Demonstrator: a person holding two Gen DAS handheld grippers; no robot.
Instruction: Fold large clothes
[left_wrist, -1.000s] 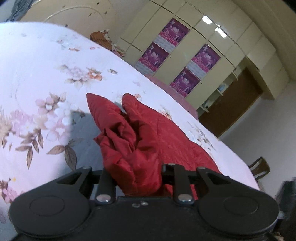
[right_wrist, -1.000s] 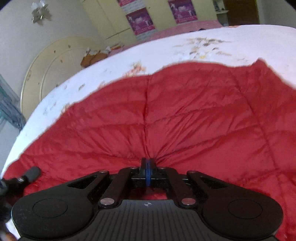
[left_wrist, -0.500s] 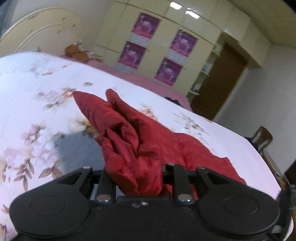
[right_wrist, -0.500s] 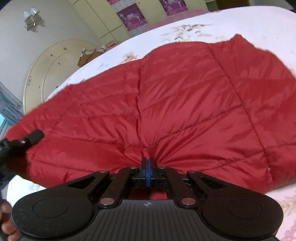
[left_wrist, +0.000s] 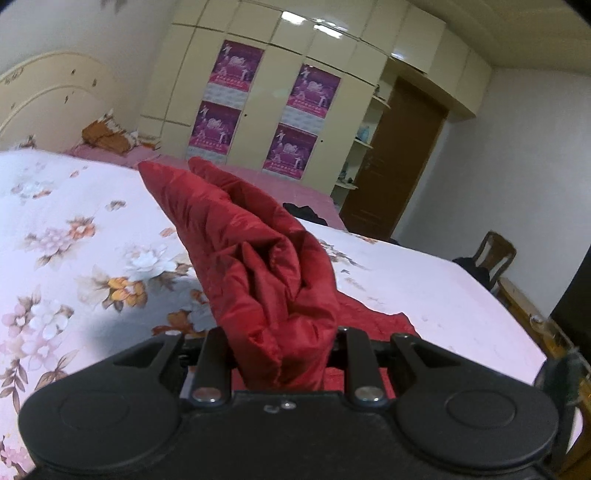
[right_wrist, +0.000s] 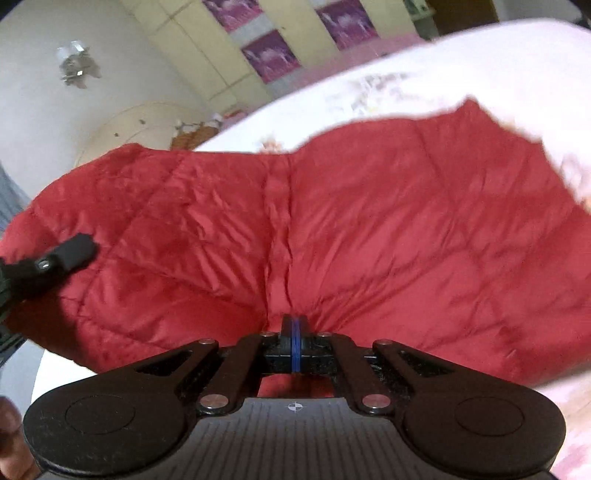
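Observation:
A large red quilted jacket (right_wrist: 332, 229) hangs lifted over a bed with a white floral sheet (left_wrist: 74, 236). My left gripper (left_wrist: 282, 354) is shut on a bunched edge of the jacket (left_wrist: 266, 280), which stands up in folds ahead of it. My right gripper (right_wrist: 291, 343) is shut on the jacket's near edge at its middle seam, and the cloth fans out from the pinch. The left gripper's finger (right_wrist: 70, 251) shows at the left edge of the right wrist view, against the jacket's left end.
A cream headboard (left_wrist: 44, 99) and an orange-brown pillow (left_wrist: 105, 138) are at the far end. A cream wardrobe with purple posters (left_wrist: 266, 110), a brown door (left_wrist: 399, 162) and a wooden chair (left_wrist: 495, 258) stand beyond the bed.
Both grippers have lifted the jacket higher off the bed. Its far edge has come up toward the cameras, and the left view has tilted up toward the wardrobe.

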